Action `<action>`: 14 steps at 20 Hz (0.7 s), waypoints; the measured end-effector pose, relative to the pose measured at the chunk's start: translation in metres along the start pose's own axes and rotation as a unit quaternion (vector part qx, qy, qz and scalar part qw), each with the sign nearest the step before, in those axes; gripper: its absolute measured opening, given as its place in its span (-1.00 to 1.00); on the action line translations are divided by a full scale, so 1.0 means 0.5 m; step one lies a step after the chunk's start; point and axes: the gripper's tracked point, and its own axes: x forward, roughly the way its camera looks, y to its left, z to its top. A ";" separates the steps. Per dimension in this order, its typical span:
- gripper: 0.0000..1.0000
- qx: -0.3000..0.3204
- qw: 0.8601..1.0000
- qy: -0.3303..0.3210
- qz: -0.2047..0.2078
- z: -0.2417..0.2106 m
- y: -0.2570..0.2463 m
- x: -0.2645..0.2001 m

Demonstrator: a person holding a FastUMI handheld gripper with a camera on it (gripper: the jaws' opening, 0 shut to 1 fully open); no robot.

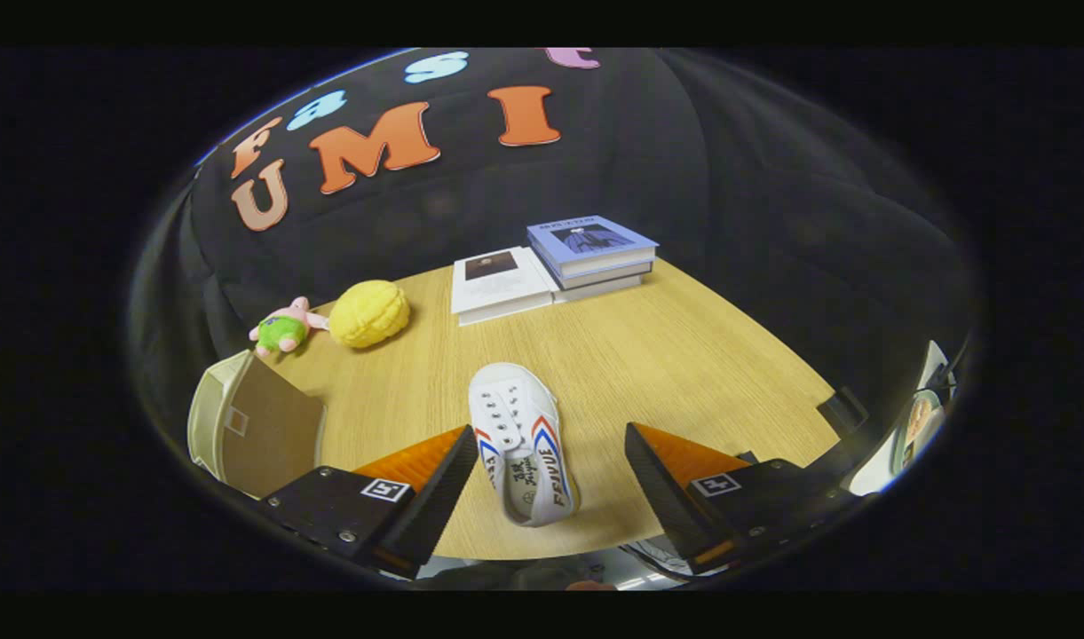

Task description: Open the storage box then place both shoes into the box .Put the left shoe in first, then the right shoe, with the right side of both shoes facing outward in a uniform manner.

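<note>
Gripper (542,484): fingers spread wide at the bottom centre of the frame, gripping nothing. The white shoe (521,441) lies on the wooden table (684,373) between the fingers, nearer the left one, with its toe pointing away and its heel opening toward the camera. The left finger (435,497) stands just beside the shoe's striped flank; contact cannot be confirmed. The right finger (661,484) stands apart from the shoe.

Step in hand, as judged: grasp this shoe for transfer. Recommended procedure: shift the gripper slightly left to centre the shoe between the fingers, lower it over the mid-body near the laces, then close on both flanks evenly. Avoid pinching the soft heel collar alone, as the shoe may tilt.

The storage box (253,426) stands at the lower left of the frame, beside the left finger, with its door apparently open. Carry the shoe there, keeping its right side outward.
</note>
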 end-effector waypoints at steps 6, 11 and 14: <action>0.95 -0.040 0.996 0.078 0.007 -0.095 -0.006 0.075; 0.48 -0.018 0.994 0.108 0.016 -0.120 -0.002 0.128; 0.07 0.015 0.993 0.109 0.044 -0.118 0.019 0.132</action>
